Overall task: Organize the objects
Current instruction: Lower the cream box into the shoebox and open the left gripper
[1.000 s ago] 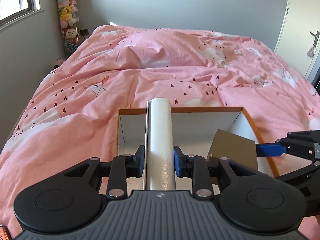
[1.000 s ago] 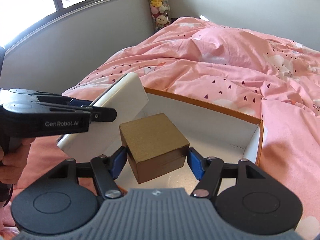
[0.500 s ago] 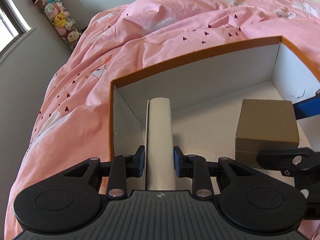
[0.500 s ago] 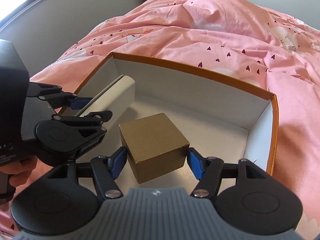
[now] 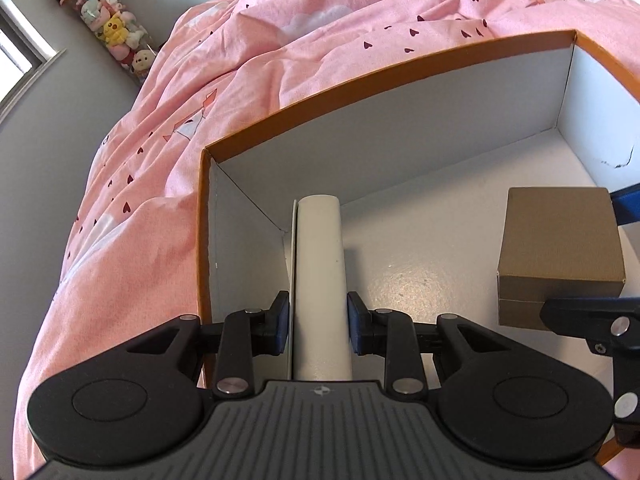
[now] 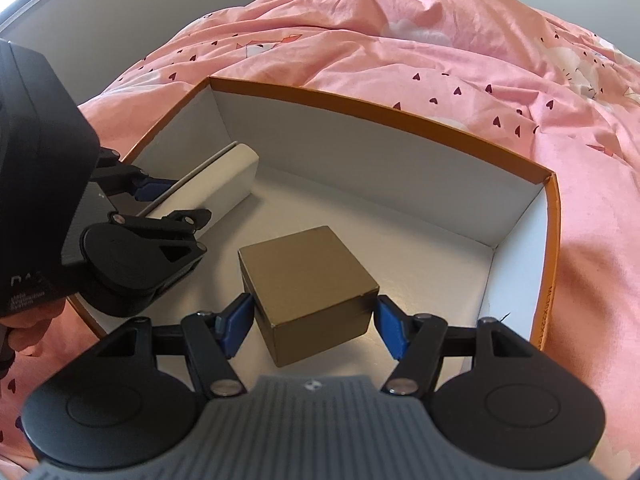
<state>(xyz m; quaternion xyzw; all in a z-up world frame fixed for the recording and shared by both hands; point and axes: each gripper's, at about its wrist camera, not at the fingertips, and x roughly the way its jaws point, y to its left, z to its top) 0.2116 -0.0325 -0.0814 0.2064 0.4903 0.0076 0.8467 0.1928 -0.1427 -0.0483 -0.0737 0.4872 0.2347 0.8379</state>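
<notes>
An open carton with an orange rim (image 5: 360, 80) and white inside lies on the bed. My left gripper (image 5: 318, 320) is shut on a flat white box (image 5: 320, 264), held on edge inside the carton close to its left wall. My right gripper (image 6: 312, 320) is shut on a brown cube-shaped box (image 6: 308, 272), low over the middle of the carton's floor. The right wrist view shows the white box (image 6: 224, 184) and the left gripper (image 6: 160, 200) at the left. From the left wrist, the brown box (image 5: 560, 248) appears at the right. Whether either box touches the floor I cannot tell.
A rumpled pink duvet with small hearts (image 5: 320, 32) covers the bed all around the carton. A clear tube of plush toys (image 5: 108, 36) stands by the grey wall beyond the bed's left side. A hand (image 6: 28, 320) grips the left tool's handle.
Both grippers came down from above the carton into it, each still holding its box. The views tilted downward, so the carton's floor and walls now fill them.
</notes>
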